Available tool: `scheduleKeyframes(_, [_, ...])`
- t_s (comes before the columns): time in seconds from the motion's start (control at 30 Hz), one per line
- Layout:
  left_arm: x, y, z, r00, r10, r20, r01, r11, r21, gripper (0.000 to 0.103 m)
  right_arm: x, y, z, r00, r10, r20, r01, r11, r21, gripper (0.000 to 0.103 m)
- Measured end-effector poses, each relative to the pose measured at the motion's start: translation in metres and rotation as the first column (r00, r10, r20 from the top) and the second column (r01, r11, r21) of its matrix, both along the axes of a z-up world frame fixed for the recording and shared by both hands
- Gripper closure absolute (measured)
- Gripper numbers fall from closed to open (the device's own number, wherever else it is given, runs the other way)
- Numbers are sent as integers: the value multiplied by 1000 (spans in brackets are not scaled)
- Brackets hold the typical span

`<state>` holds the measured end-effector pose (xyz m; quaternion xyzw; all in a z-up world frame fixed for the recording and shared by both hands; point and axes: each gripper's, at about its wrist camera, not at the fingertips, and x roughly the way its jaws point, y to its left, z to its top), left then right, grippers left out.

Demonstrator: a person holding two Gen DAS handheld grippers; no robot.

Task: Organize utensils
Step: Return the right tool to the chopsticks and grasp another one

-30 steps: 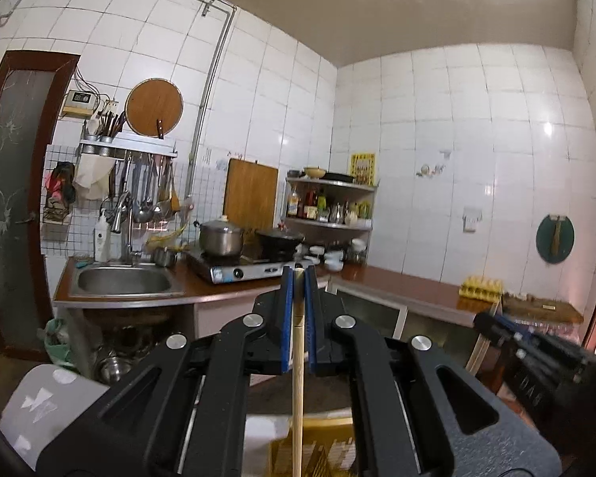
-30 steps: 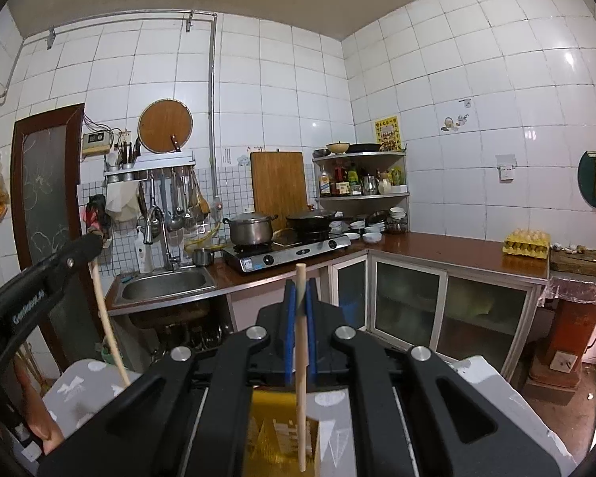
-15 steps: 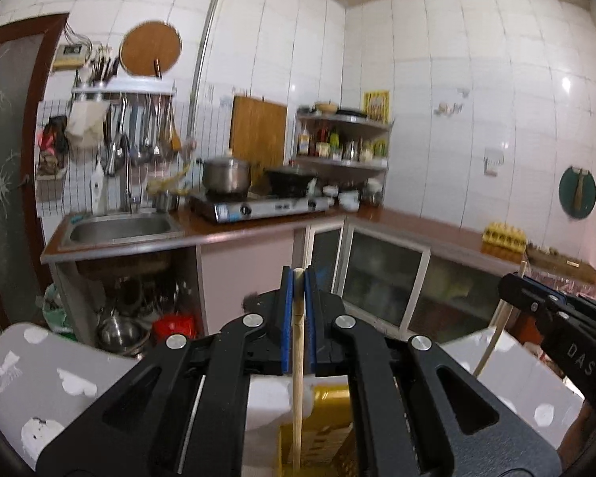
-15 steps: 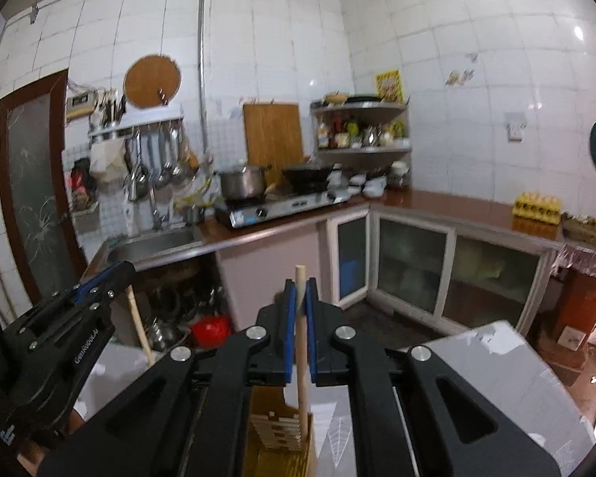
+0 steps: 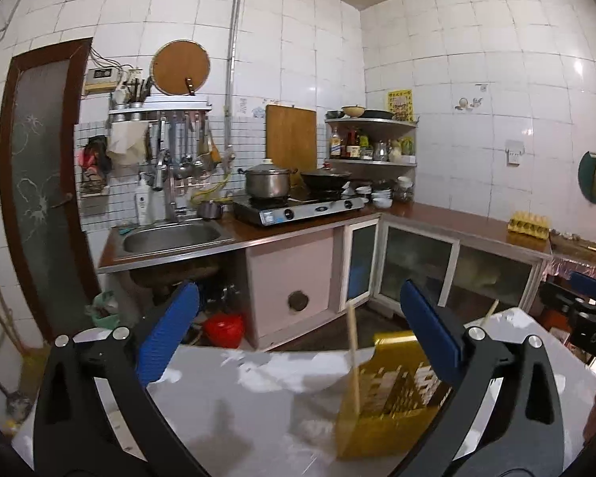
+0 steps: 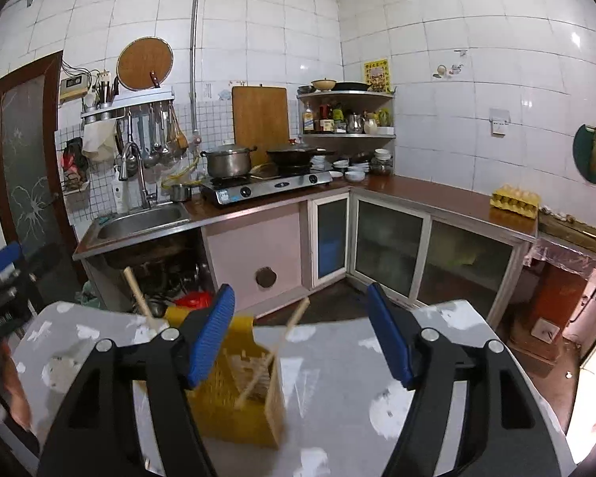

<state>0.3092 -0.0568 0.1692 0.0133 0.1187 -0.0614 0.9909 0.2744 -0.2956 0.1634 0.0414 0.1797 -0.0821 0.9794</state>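
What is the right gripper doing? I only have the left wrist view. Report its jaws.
Observer: The right gripper is open, with its jaws wide apart and nothing held between them.
Operator: Tell me where its chopstick is.
Observer: One chopstick stands slanted in the yellow utensil holder. Its top leans right, and neither blue pad touches it.
Operator: Now the other one.
Observer: The second chopstick leans left at the holder's far side. Its lower end is hidden behind the right gripper's left finger.
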Motion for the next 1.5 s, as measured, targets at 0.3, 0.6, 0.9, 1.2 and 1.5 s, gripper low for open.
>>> scheduleKeyframes(0.3, [-41, 37, -25, 987, -23, -157, 20, 1000, -22, 5, -48, 10, -52, 992, -12, -125, 16, 1000, 24, 33])
scheduleKeyframes(0.6, [-40, 47, -106, 932, -8, -361, -10, 999, -47, 5, -58, 28, -133, 964, -23, -265, 39, 998, 56, 33])
scheduleKeyframes(0.9, [-33, 43, -167, 883, 45, -467, -34, 999, 31, 5, -49, 51, -183, 932, -11, -363, 30, 998, 47, 34])
scheduleKeyframes(1.2, [-33, 28, -182, 862, 17, -507, 6, 999, 44, 5, -35, 67, -209, 875, 38, -482, 0, 997, 80, 59])
scheduleKeyframes(1.5, [-31, 23, -192, 846, 4, -533, 13, 1000, 28, 5, -32, 74, -211, 873, 53, -485, -21, 997, 71, 96])
